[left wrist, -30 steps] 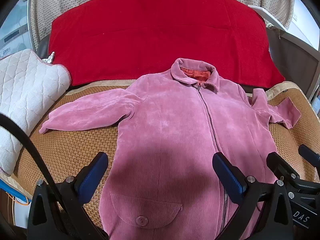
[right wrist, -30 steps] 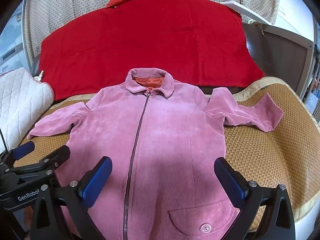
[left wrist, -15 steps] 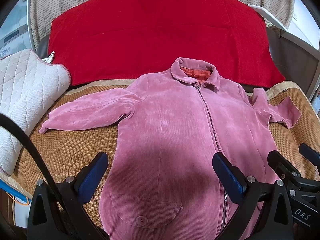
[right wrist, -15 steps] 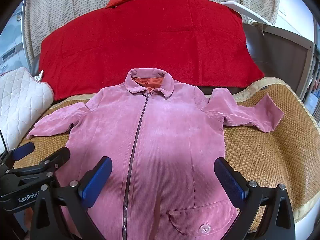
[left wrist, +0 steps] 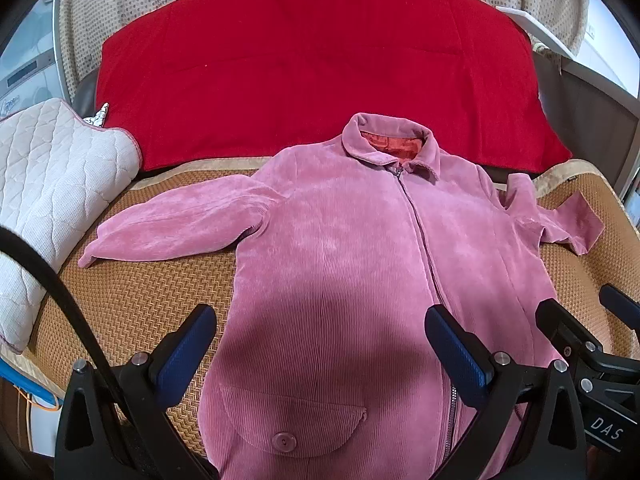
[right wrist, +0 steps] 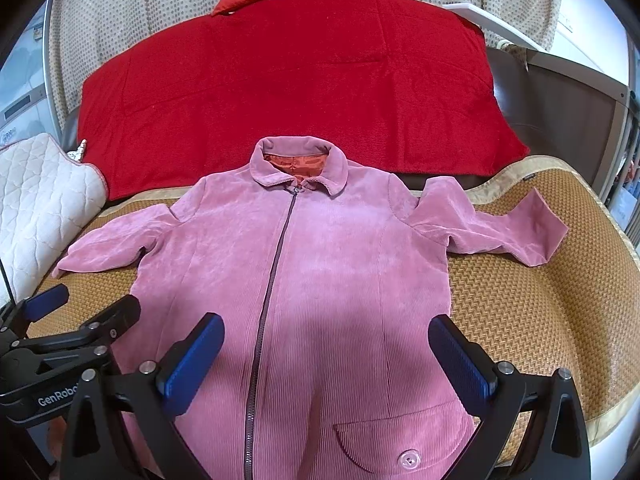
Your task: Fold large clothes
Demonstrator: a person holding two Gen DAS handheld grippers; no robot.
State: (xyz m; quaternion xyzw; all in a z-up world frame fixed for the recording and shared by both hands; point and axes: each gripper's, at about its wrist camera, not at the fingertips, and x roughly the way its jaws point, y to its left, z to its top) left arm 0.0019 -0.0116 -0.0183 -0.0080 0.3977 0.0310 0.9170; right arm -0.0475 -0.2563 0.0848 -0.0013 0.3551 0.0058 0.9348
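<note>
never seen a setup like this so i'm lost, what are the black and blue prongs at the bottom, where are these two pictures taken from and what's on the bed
The prongs are hand-held grippers: a person holds one in each hand, and there is no robot arm. Each carries a wide-angle camera looking forward along its two fingers. One picture comes from the left gripper, the other from the right gripper. Both are open and hold nothing.

In front of them a pink corduroy zip-up jacket lies face up, zipped, sleeves spread, on a woven tan bed mat. Behind it is a red blanket, and at the left a white quilted pad. Folding has not begun.
</note>
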